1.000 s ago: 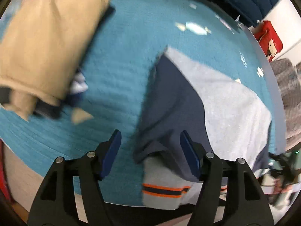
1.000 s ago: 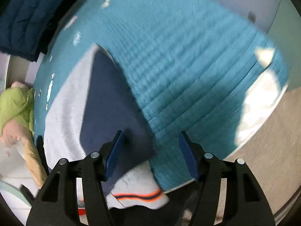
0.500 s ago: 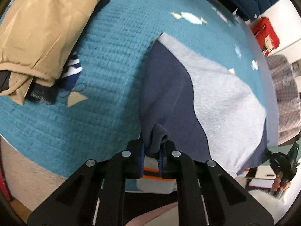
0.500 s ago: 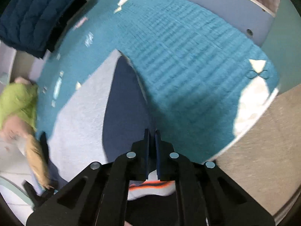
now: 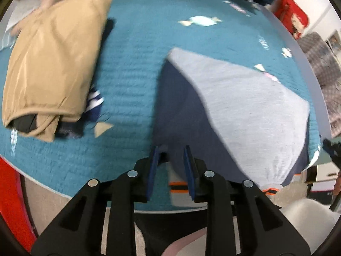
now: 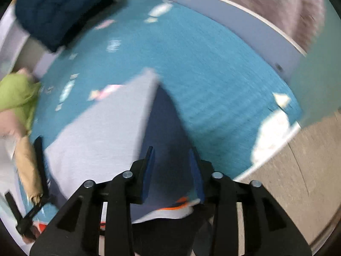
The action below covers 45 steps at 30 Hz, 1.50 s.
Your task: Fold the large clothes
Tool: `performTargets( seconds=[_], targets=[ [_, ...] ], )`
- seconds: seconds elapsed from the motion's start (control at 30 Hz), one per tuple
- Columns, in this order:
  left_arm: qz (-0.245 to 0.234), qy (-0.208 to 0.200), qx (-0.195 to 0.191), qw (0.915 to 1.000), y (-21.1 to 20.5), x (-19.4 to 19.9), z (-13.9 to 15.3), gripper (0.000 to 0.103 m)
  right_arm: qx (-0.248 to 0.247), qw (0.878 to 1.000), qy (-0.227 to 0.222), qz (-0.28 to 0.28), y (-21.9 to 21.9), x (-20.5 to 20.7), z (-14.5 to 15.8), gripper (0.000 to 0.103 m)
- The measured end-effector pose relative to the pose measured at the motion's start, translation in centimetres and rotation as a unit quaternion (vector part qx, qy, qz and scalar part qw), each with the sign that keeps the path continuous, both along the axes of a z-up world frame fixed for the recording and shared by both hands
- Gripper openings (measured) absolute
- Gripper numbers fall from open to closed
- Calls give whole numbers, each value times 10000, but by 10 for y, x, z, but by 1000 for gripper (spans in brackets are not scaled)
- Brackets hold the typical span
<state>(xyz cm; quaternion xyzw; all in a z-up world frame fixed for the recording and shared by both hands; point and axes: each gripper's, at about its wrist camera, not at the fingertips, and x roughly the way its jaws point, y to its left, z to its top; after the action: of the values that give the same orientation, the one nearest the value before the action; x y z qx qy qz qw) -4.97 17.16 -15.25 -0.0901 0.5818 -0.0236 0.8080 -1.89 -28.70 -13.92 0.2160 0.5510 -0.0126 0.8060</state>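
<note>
Two blue-padded fingers of the left gripper (image 5: pixel 170 162) stand partly parted around a fold of the navy sleeve of the grey-and-navy sweater (image 5: pixel 240 111); whether the pads press the cloth I cannot tell. That sweater lies on the teal blanket (image 5: pixel 132 64), its long axis running from the near edge up and away to a point, with orange-striped cuffs hanging over that near edge. A folded tan jacket (image 5: pixel 49 64) lies well apart to the left, bare blanket between them.

From the right wrist, the right gripper (image 6: pixel 171 168) is partly parted over the sweater's (image 6: pixel 102 132) other navy panel, grip unclear through blur. Bare blanket (image 6: pixel 213 74) stretches right to its edge, floor beyond. A dark quilted garment (image 6: pixel 61 6) lies at the far corner.
</note>
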Motion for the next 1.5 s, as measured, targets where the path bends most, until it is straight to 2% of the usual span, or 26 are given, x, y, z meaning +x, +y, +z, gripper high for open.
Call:
performTargets(
  seconds=[0.07,0.13,0.17,0.2,0.23,0.27,0.33,0.4,0.47,0.53,0.57,0.63,0.7,0.73,0.8,0.87,0.97,1.0,1.1,1.17,1.23,1.27,1.33,1.37,1.4,1.5],
  targets=[
    [-220,-45,-30,9997,-11,1,-5,16,201,9986,13,484,29,12,-6,13],
    [-327,189,-104,9992,-26,11,-27,14,335,9953,258,872,57,21,-24,11],
    [-365,528,-120,9979,-31,16,-46,11,263,9922,585,1065,73,25,-42,10],
    [-391,815,-56,9959,-34,15,-62,10,292,9839,1130,1351,88,27,-68,10],
    [-454,807,-52,9957,-34,12,-73,10,408,9754,1561,1502,97,28,-94,10],
    [-568,671,-80,9961,-33,9,-75,10,410,9813,1365,1295,97,24,-106,7],
    [-515,686,-231,9960,-24,8,-71,10,447,9828,1227,1308,97,22,-105,7],
    [-417,813,-166,9957,-20,3,-65,10,632,9781,1730,970,87,23,-94,7],
    [-542,842,21,9950,-23,-4,-58,10,788,9737,1925,924,84,18,-89,11],
    [-518,924,60,9944,-24,-8,-66,10,413,9765,1828,1068,90,16,-97,11],
    [-454,925,3,9947,-22,-6,-74,10,265,9781,1760,1082,93,17,-112,8],
    [-423,918,-32,9949,-22,-5,-75,11,608,9798,1721,823,87,19,-125,7],
    [-379,938,38,9949,-21,-5,-65,11,843,9746,1992,579,78,23,-115,7],
    [-410,874,170,9952,-23,-7,-56,11,760,9761,1943,601,76,26,-107,10],
    [-614,551,200,9964,-28,-10,-32,11,484,9859,1313,922,84,30,-68,10],
    [-663,316,138,9972,-31,-8,-12,11,629,9907,709,973,90,40,-37,6],
    [-713,-126,-22,9974,-39,14,6,11,539,9929,-37,1063,101,70,-16,0],
    [-719,-190,-4,9972,-45,20,7,11,447,9933,-85,1064,116,75,-15,0],
    [-781,-383,-395,9954,-66,54,6,10,726,9877,-179,1370,153,114,-20,0],
    [-864,-455,-477,9941,-86,82,2,9,573,9858,-62,1579,160,130,-31,0],
    [-881,-385,-596,9936,-110,107,-7,9,731,9818,80,1754,171,148,-45,0],
    [-898,-278,-738,9928,-119,120,-18,9,654,9791,267,1908,181,161,-64,0],
    [-882,-77,-584,9944,-135,137,-47,8,326,9788,685,1901,195,164,-100,1],
    [-927,87,-423,9948,-140,146,-66,4,337,9778,894,1863,197,171,-122,0],
    [-919,65,-462,9947,-138,148,-80,3,562,9794,847,1747,193,175,-131,0],
    [-1041,-46,-391,9938,-134,146,-59,3,750,9786,837,1726,182,176,-112,0]
  ],
)
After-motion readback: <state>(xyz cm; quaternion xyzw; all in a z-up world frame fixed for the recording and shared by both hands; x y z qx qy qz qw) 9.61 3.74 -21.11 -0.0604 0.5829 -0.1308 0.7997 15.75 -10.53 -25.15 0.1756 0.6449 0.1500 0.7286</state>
